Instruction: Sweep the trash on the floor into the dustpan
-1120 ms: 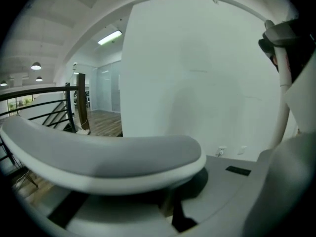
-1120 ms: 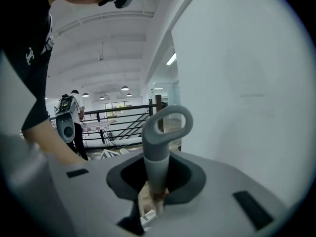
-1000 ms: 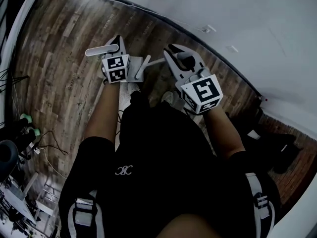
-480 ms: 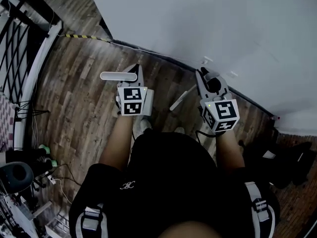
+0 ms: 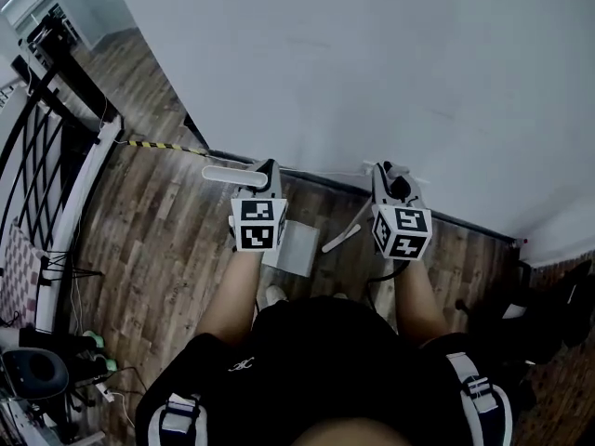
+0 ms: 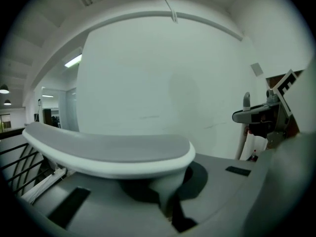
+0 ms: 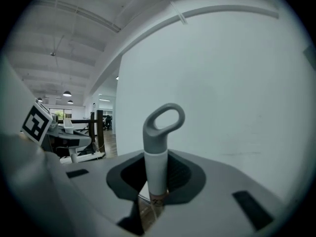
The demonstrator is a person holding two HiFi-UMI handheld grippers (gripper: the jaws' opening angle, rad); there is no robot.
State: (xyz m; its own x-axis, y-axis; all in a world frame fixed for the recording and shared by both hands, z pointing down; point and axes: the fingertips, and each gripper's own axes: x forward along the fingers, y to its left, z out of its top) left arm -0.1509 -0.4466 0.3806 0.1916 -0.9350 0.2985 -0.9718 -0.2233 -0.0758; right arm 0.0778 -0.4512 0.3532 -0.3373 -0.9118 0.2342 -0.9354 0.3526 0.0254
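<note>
- The left gripper (image 6: 170, 209) is clenching the stem of a white dustpan handle with a flat grey-topped grip bar (image 6: 108, 154). The bar is lying crosswise just above the closed jaws.
- In the head view, the left gripper (image 5: 268, 170) is pointing at the wall. The grip bar (image 5: 232, 175) is sticking out to its left, and the pale rectangular dustpan pan (image 5: 299, 247) is hanging below it, above the floor.
- The right gripper (image 7: 154, 201) is clamping a white broom handle with a grey loop end (image 7: 157, 157). The handle is standing upright between the jaws, with the loop rising above them.
- In the head view, the right gripper (image 5: 389, 173) is being held level with the left one, the two well apart. The broom's white stick (image 5: 342, 238) is slanting down and to the left beneath it, towards the dustpan.
- A plain white wall (image 5: 372, 63) is filling the space straight ahead of both grippers.
- Below is a brown wood-plank floor (image 5: 158, 240), with a yellow-and-black striped strip (image 5: 153, 145) lying along the foot of the wall.
- A black metal railing (image 5: 28, 165) is running along the far left.
- The person is wearing black clothing (image 5: 307, 360).
</note>
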